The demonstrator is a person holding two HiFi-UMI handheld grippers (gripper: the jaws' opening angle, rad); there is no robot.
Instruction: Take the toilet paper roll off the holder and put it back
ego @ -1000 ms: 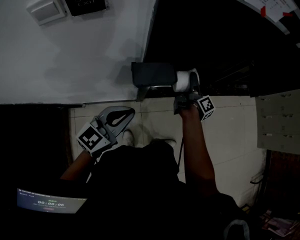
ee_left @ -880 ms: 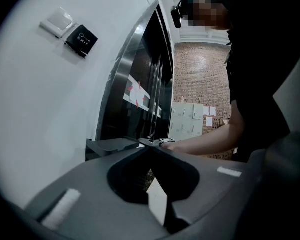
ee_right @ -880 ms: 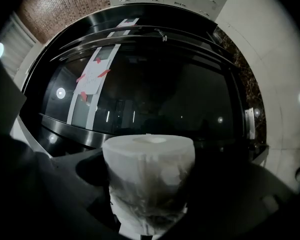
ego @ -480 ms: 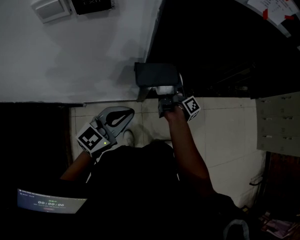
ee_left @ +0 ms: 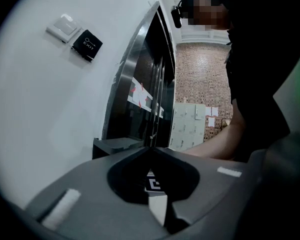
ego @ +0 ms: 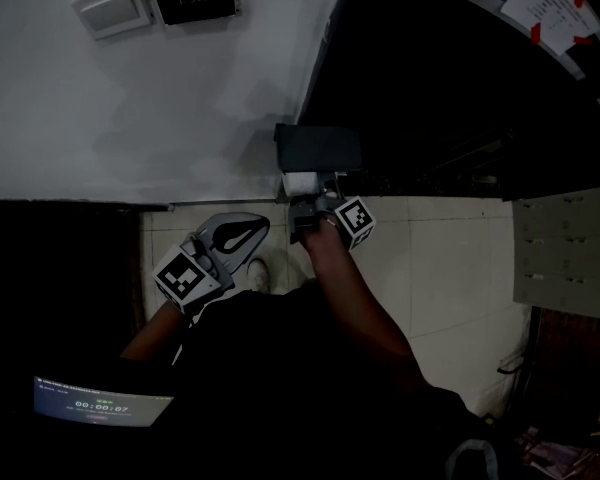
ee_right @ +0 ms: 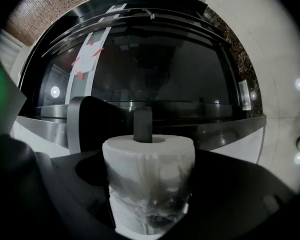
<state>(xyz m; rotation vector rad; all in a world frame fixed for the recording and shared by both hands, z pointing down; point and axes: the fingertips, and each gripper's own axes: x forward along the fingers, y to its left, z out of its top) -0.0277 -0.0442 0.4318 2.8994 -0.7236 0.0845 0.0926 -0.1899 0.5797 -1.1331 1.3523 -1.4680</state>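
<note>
- The right tool (ego: pixel 308 206) has slid leftward from a second ago. It then stood out past the right end of the holder (ego: pixel 318 148); it now sits directly under the holder's dark cover.
- The toilet paper roll (ee_right: pixel 149 184) has travelled with it and is clamped between the right tool's jaws. The holder's dark, round-ended spindle (ee_right: pixel 143 125) now pokes up through the roll's core.
- The left tool (ego: pixel 238 236) has not shifted. It hangs low over the pale floor tiles (ego: pixel 450 268), jaws pressed together on nothing.
- The roll is a white cylinder, soft and wrinkled on its side, with a sheen like thin wrap on the lower half.
- The holder's cover is a flat, matte dark rectangle, fixed where the smooth white wall (ego: pixel 130 118) meets glossy black panelling (ego: pixel 450 88).
- Both tools are matte grey plastic, each carrying a cube with black-and-white square markers.
</note>
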